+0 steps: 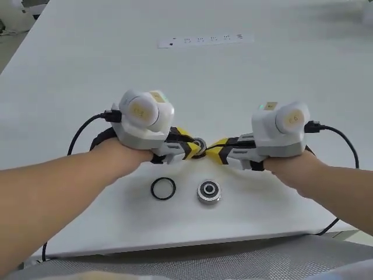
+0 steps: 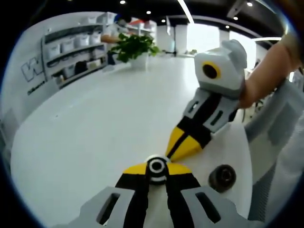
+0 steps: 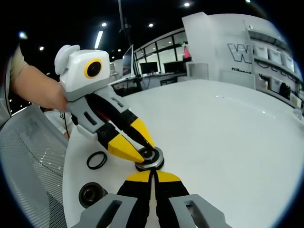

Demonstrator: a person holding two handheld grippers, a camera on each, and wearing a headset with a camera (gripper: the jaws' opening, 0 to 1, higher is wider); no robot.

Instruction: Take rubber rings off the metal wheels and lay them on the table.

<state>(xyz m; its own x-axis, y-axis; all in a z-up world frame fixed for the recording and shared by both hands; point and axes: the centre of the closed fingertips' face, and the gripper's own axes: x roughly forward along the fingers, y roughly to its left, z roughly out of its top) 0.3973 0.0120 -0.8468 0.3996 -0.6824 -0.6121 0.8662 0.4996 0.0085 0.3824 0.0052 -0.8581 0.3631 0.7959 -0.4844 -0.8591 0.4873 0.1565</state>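
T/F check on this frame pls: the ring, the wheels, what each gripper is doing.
1. A rubber ring lies loose on the table. True.
2. The left gripper is shut on a metal wheel. True.
3. The right gripper is wide open. False: its jaws are closed, with the tips at the edge of the held wheel.
4. The loose ring lies around the second wheel. False: that wheel sits on the table beside the ring, apart from it.

Black rubber ring (image 1: 163,188) lies flat beside one metal wheel (image 1: 208,191); a second wheel (image 1: 199,144) is raised.
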